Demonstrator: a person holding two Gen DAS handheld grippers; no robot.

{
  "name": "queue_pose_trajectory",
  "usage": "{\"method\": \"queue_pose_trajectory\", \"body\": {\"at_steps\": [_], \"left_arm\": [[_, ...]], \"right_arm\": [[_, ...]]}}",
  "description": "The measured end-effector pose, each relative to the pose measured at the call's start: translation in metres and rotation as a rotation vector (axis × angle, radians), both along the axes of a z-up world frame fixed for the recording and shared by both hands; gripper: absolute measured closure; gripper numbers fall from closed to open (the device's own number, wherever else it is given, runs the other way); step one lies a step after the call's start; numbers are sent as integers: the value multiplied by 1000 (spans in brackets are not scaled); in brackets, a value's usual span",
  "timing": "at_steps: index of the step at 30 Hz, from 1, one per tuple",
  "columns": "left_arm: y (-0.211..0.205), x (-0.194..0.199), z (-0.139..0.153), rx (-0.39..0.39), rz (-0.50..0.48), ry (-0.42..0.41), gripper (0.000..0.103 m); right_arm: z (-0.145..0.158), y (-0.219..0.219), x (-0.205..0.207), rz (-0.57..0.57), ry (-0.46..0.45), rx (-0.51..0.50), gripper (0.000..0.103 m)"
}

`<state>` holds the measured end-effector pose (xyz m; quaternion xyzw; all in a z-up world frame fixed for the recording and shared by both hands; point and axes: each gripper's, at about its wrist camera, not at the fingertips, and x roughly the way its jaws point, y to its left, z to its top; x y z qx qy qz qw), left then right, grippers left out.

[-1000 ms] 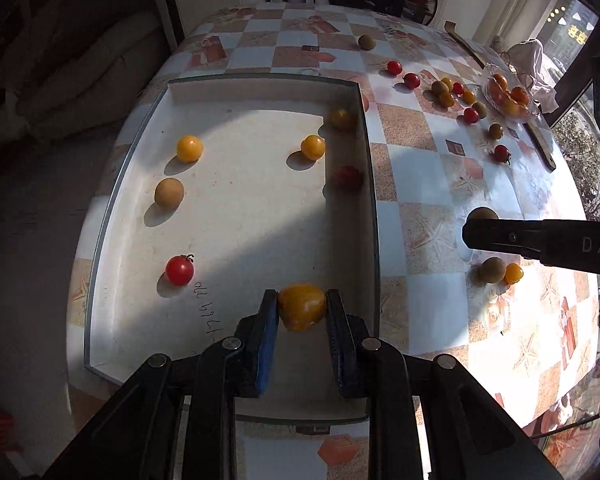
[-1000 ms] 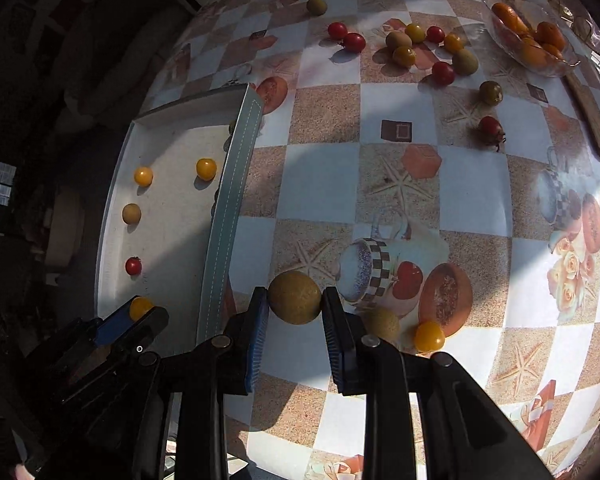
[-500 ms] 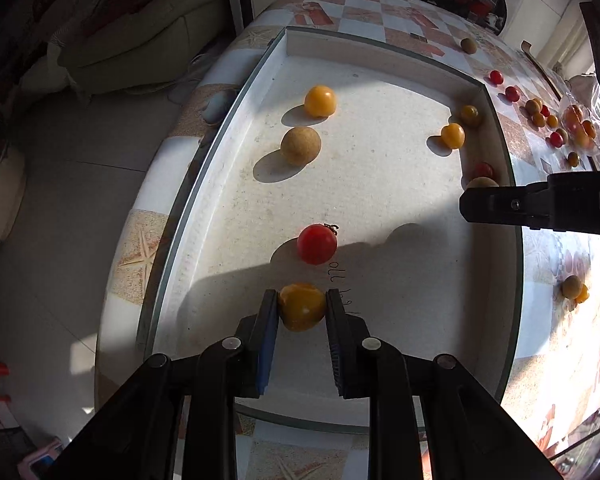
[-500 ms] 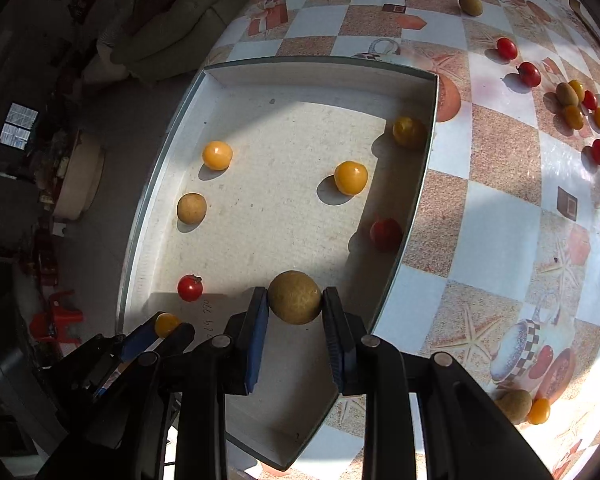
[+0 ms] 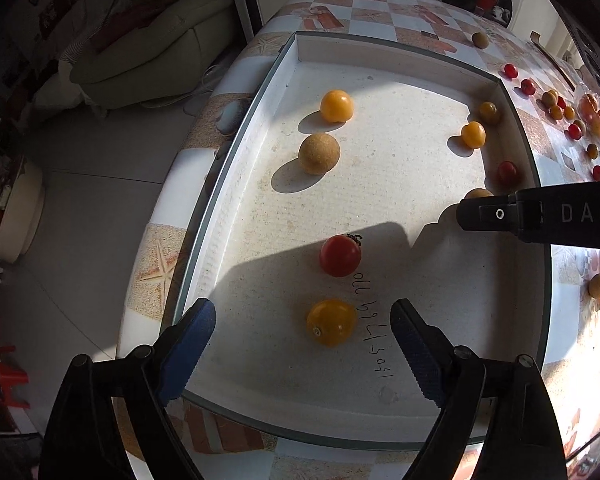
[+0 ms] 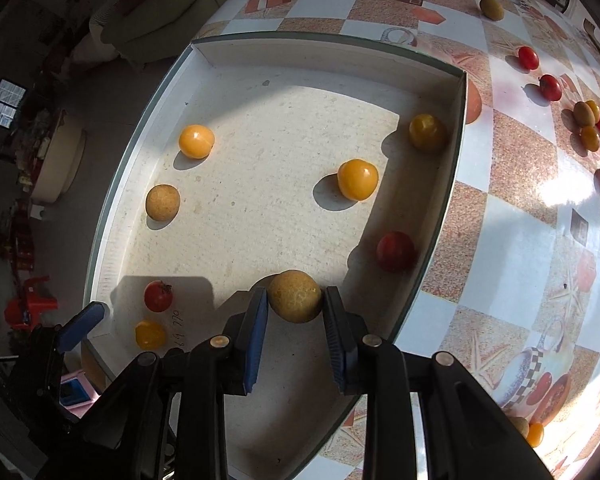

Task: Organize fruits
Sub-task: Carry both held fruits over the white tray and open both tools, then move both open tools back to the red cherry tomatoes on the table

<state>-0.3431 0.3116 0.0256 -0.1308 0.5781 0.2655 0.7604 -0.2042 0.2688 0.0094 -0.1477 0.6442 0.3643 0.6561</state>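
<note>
white and shallow, the rectangular tray (image 5: 380,58) sits on a checkered tablecloth table (image 6: 512,216). the left gripper (image 5: 302,332) has just been opening; its jaws stand wide apart, with a round yellow tomato (image 5: 331,322) resting loose on the tray floor between them, touching neither pad. a small red cherry tomato (image 5: 340,255) lies just beyond it. the right gripper (image 6: 295,306) has its blue pads against a tan, rough-skinned round fruit (image 6: 295,296), low over the tray near its right wall; its jaws have just been easing apart slightly. more loose fruits (image 6: 588,124) lie scattered on the table.
</note>
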Motion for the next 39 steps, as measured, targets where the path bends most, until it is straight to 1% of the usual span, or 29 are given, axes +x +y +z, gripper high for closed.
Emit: {"method": "queue_pose_trajectory", "body": {"at_steps": [1,3,4,5,6,7,9,12,18,25,31,35,39], "left_arm": [[1,1,-2,-3,0,12,13],[1,3,-3,-13,4,24,13],[1,4,-3,-17,4,24,13],[1,5,-2,-16,3,25,13],[0,6,-1,-14,0,27,13],[-1,9,-1,-13,-4,30,13],[-3,10,2,-10,-9,37,13],[-4,13,6,-13,-16,42,13],[-15,30,14,-9,-51,44,13],[-36,53,21,2,-122,54,13],[-52,76,25,15,-171,63,13],[-60,92,36,25,-196,58,13],[-71,109,52,32,-239,27,13]], "right_arm": [[0,0,1,-4,10,8,67],[-1,-1,3,-14,36,28,59],[0,-2,4,-21,44,35,50],[2,-6,7,-26,53,50,46],[6,-10,11,-31,64,67,40],[10,-11,12,-36,71,86,36],[20,-15,14,-46,64,116,22],[35,-27,18,-62,32,132,21],[42,-68,33,-142,16,111,21],[39,-115,50,-235,12,83,21],[36,-148,61,-290,4,65,21],[36,-167,71,-322,-7,55,21],[35,-192,88,-365,-30,31,21]]}}
